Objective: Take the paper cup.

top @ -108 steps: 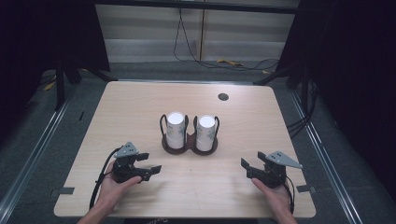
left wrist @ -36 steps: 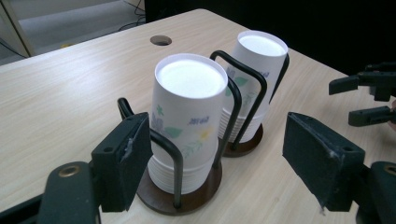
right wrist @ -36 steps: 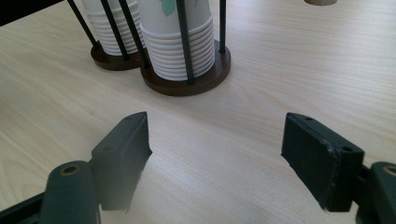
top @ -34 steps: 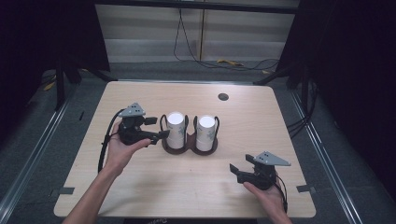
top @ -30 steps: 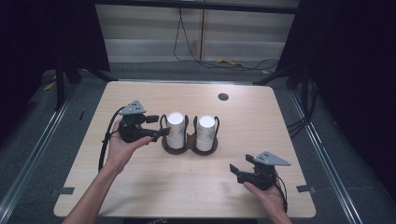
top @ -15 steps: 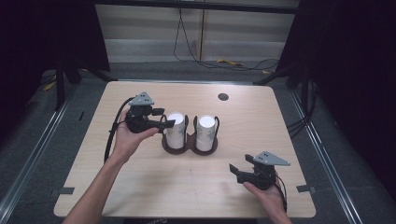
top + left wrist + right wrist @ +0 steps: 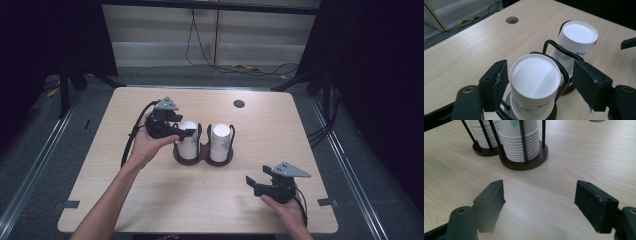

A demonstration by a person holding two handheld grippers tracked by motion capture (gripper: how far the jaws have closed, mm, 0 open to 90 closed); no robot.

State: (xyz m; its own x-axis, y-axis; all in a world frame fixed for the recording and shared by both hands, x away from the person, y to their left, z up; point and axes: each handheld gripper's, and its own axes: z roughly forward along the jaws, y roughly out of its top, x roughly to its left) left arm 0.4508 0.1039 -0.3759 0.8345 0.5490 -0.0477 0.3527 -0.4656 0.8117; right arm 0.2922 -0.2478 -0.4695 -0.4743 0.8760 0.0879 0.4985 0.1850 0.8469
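I have the left tool point(image 7: 537, 82) straddling the top cup point(image 7: 534, 82) of the left stack in the wire holder point(image 7: 202, 154), jaws just opened and standing clear of its sides, so no grip yet. The cups sit upside down, ready to lift off. My right tool point(image 7: 262, 182) rests wide and empty on the desk point(image 7: 150, 200) near the holder's front.

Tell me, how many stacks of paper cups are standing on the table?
2. Both stand upside down in a double wire holder mid-table: the left stack, between the left gripper and its open jaws, and the right stack beside it. How many cups each stack holds can't be told.
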